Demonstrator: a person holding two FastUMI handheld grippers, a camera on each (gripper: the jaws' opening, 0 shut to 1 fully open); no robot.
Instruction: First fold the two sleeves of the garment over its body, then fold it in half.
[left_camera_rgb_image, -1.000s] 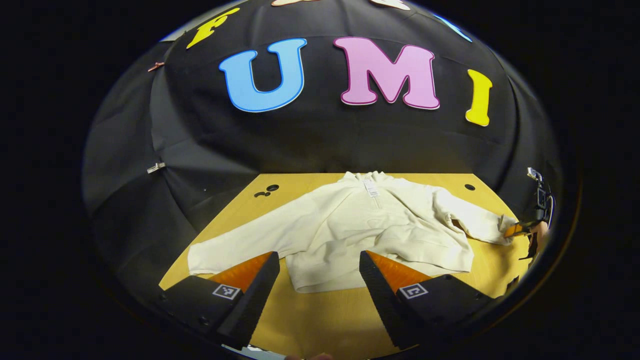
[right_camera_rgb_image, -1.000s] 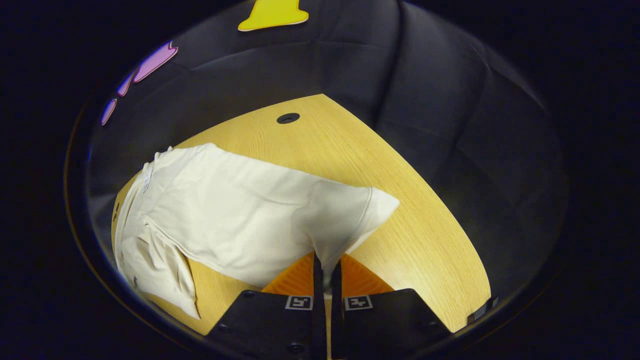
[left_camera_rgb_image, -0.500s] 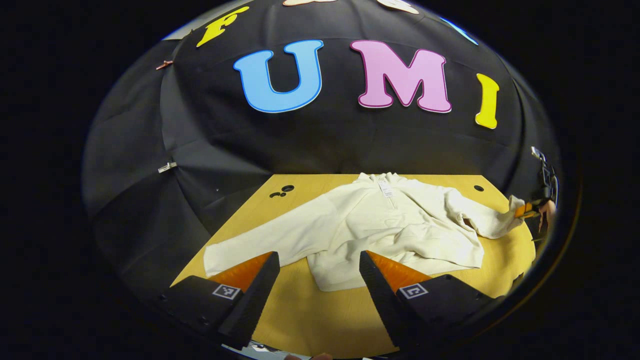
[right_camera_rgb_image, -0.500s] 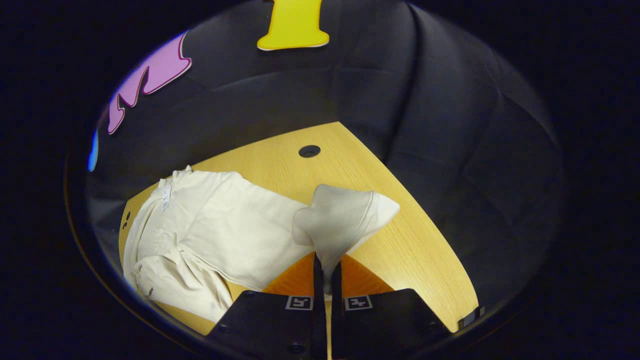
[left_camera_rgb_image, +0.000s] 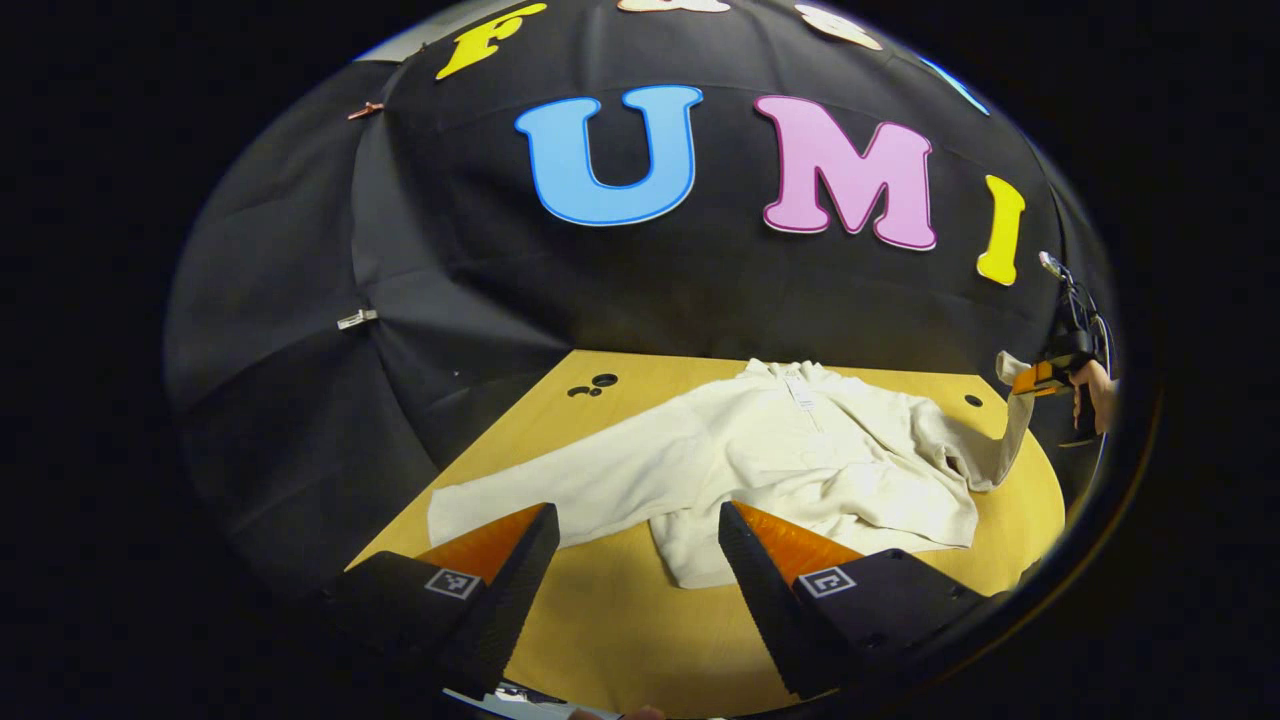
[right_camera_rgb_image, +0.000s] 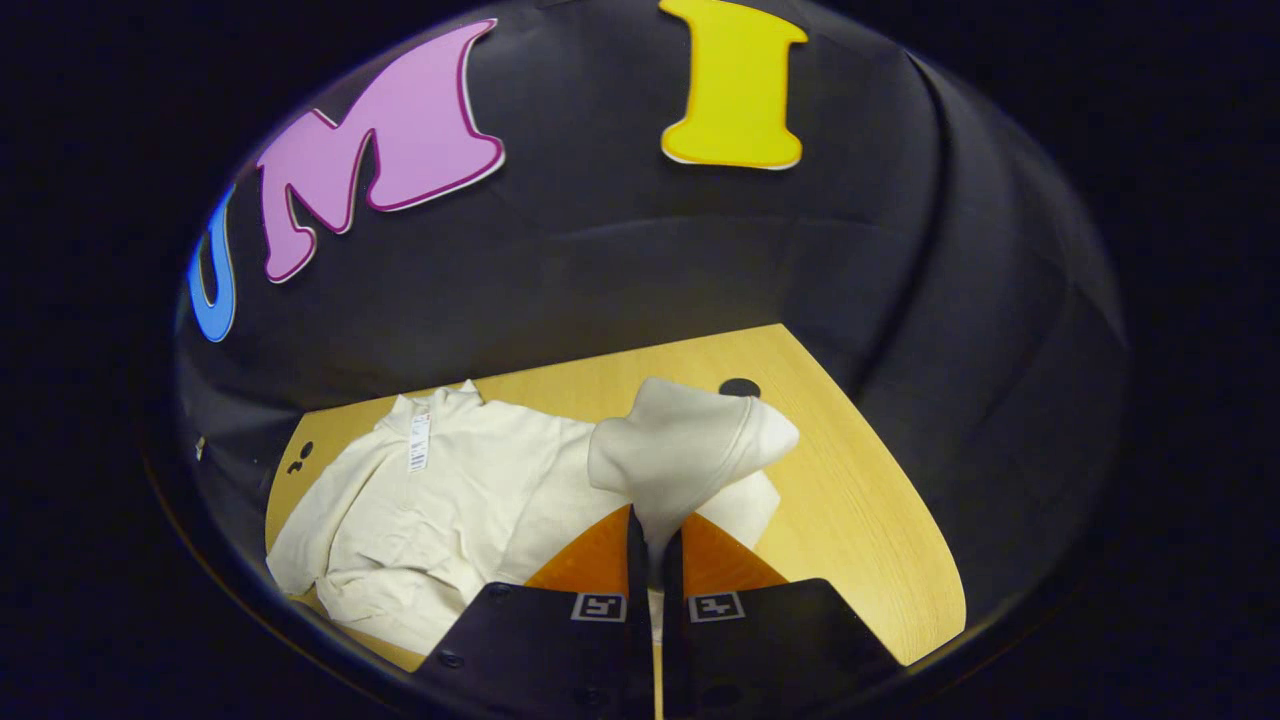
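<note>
Sleeve (right_camera_rgb_image: 690, 445) hangs upright from pinched fingers (right_camera_rgb_image: 636, 545).

The left gripper (left_camera_rgb_image: 635, 560) hovers with its fingers spread apart, gripping nothing. The right gripper (right_camera_rgb_image: 652, 545) is raised, fingers pinched together on the sleeve (right_camera_rgb_image: 690, 445).

Garment (left_camera_rgb_image: 800, 465): spread on the table (left_camera_rgb_image: 620, 630), ahead of me.
Right sleeve (right_camera_rgb_image: 690, 445): raised off the table in my right gripper (right_camera_rgb_image: 652, 545).
</note>
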